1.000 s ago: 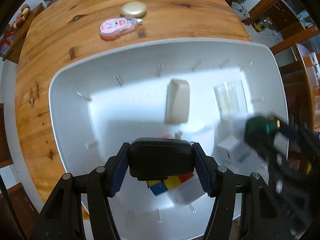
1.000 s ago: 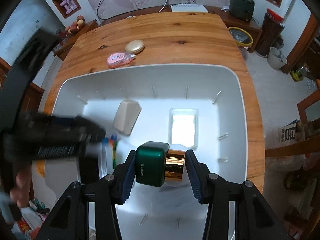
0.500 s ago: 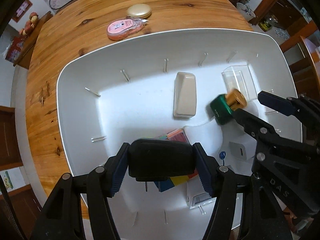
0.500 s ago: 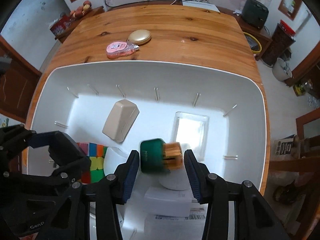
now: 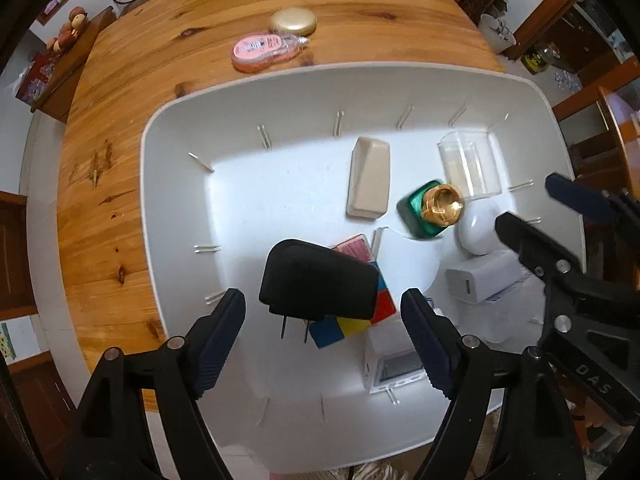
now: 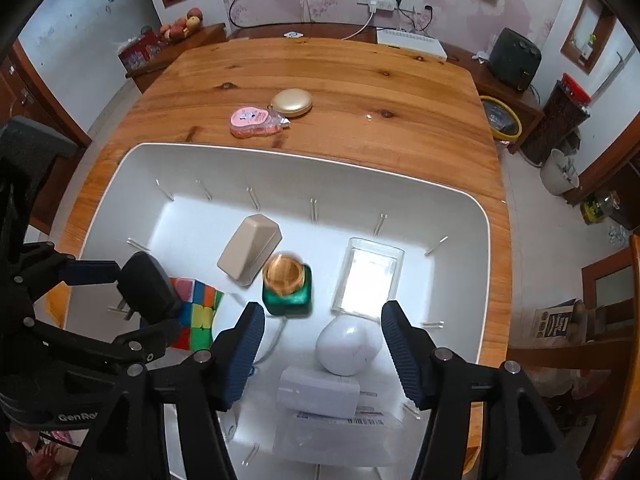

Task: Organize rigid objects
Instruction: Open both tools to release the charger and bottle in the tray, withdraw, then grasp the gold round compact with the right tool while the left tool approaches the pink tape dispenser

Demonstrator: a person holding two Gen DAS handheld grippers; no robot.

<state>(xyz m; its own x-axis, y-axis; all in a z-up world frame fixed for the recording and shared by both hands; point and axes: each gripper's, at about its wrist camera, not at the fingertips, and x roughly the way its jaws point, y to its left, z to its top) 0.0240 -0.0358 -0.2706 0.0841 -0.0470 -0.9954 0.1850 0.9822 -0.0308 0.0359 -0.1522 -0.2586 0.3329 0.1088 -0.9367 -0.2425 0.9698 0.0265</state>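
A white tub point(image 5: 144, 140) point(image 6: 280, 152) stands on the wooden table. My left gripper point(image 5: 322, 332) hangs over its near left part, jaws opening. A black plug adapter point(image 5: 320, 280) point(image 6: 148, 288) is loose between the fingers, clear of both pads, over a colour cube point(image 5: 352, 320) point(image 6: 196, 312). My right gripper point(image 6: 324, 352) point(image 5: 552, 216) is opening too, with nothing between its pads. Just beyond them a green bottle with a gold cap point(image 6: 286, 284) point(image 5: 432, 208) is blurred, cap up, inside the tub.
In the tub lie a beige case point(image 5: 368, 178), a clear box point(image 6: 370, 276), a white egg-shaped thing point(image 6: 348, 344), a white charger point(image 6: 316, 396) and a labelled white box point(image 6: 340, 432). Beyond the tub lie a pink tape dispenser point(image 6: 252, 122) and a gold compact point(image 6: 292, 101).
Both grippers have opened. The right one let go of the green bottle, which now stands cap up in the tub. The left one let go of the black adapter.
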